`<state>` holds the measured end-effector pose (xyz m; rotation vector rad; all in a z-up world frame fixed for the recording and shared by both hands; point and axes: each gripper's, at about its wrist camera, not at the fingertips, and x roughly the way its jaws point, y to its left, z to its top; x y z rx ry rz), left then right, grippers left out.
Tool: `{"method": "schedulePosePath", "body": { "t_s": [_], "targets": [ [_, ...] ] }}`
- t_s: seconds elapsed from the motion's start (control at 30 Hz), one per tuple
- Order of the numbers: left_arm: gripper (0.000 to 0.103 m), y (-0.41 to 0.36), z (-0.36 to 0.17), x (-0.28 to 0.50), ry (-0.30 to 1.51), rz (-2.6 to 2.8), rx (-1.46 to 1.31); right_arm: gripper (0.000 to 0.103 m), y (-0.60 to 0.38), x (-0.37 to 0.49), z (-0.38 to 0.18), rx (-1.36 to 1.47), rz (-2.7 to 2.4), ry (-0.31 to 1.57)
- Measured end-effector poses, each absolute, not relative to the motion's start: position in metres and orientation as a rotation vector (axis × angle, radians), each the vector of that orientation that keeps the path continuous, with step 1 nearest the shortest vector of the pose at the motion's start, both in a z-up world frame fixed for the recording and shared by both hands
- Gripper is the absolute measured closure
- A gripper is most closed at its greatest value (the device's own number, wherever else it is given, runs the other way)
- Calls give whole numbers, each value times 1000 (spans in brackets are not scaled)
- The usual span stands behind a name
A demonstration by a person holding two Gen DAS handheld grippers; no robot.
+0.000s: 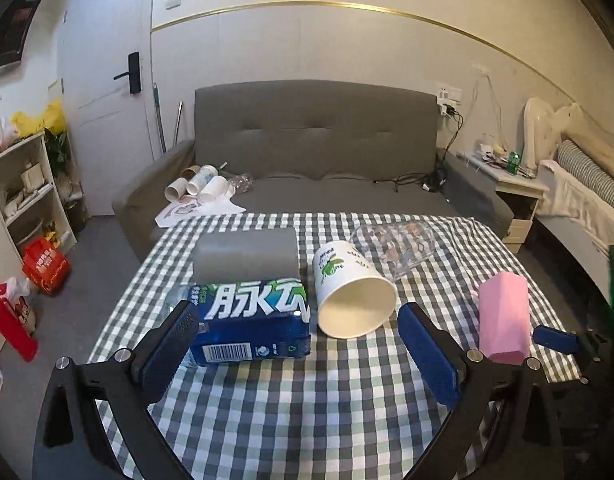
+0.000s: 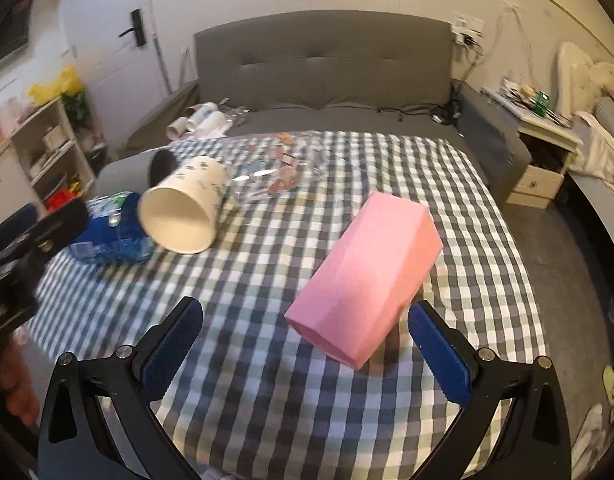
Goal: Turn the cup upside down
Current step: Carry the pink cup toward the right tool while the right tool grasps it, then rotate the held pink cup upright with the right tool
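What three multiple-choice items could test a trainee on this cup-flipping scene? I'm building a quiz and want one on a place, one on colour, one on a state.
1. Where does the white paper cup lie?
A. On the sofa
B. On the checked tablecloth, right of the blue-labelled bottle
C. Inside the grey cup

2. What colour is the faceted cup nearest the right gripper?
A. Pink
B. Green
C. Black

3. How do the left gripper and the right gripper stand?
A. Both shut on cups
B. Left shut, right open
C. Both open, holding nothing

Answers:
1 B, it lies on its side on the cloth beside the bottle.
2 A, its faceted walls are pink in both views.
3 C, each gripper's blue pads stand wide apart with nothing between them gripped.
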<state>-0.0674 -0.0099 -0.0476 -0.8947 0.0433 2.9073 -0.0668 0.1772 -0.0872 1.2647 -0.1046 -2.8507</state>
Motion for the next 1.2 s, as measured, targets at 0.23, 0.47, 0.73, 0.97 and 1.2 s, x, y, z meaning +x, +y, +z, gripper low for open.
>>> {"method": "schedulePosePath", "body": {
  "t_s": [0.23,0.47,0.73,0.97,1.2],
  "targets": [
    [1,2,-60,-64,93,2846,-910,13,197,-79,-111,1389,-2893,-234],
    [1,0,-65,-62,92,2835,-924,34,198,-79,-114,1404,-2889,-222],
    [1,-4,-65,-59,66,2839,-942,37,195,-71,-100,1363,-2897,-158],
    [1,2,-62,-54,92,2847,-940,39,197,-65,-81,1279,-2915,-104],
    [1,8,-62,-53,129,2850,-947,42,204,-61,-70,1216,-2921,-101]
  ]
}}
